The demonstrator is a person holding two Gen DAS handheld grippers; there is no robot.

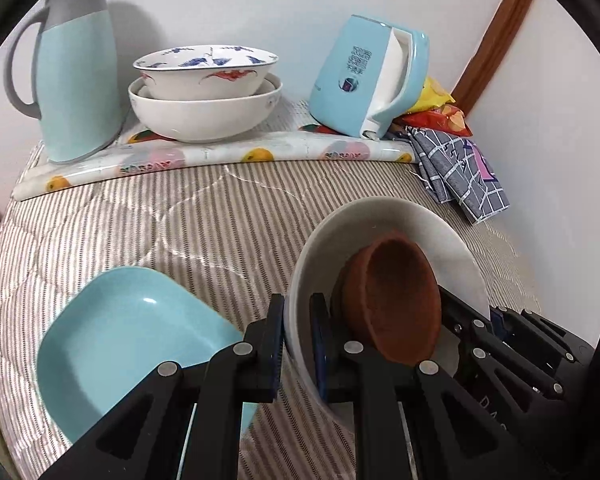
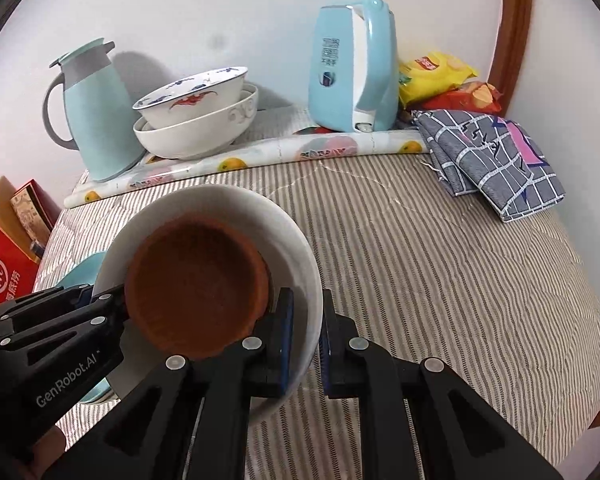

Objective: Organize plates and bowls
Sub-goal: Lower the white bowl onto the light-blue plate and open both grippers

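A: Item one, the held piece?
B: White plate [image 1: 384, 224], lower centre-right of the left wrist view. Left gripper [image 1: 297, 344] has its jaws closed on the near rim, one finger either side. Right gripper [image 2: 305, 336] has its jaws closed on the opposite rim, lower centre of the right wrist view.

A: Anything on it?
B: Brown bowl [image 2: 198, 284], rough matte finish, sitting inside the plate and tilted with it, resting toward the lower edge.

A: Item two?
B: Light blue square plate [image 1: 128, 340], lower left of the left wrist view, lying on the striped bedcover [image 1: 220, 216]. Partly hidden behind the left gripper's arms.

A: Stacked ware?
B: Painted bowl [image 1: 206, 70], blue and red motifs, nested in a larger white bowl [image 1: 204, 114]. Upper centre-left, on a fruit-print mat [image 1: 220, 156] along the wall.

A: Other entries on that mat?
B: Light blue thermos jug [image 1: 80, 76] with grey handle, upper left, just beside the bowls. Light blue electric kettle [image 1: 364, 76], upper right, well apart from the bowls.

A: Remainder?
B: Yellow and red snack packets [image 2: 440, 76] beside the kettle; folded grey checked cloth [image 2: 488, 160] at right. Red box [image 2: 4, 276], left edge of the right wrist view.
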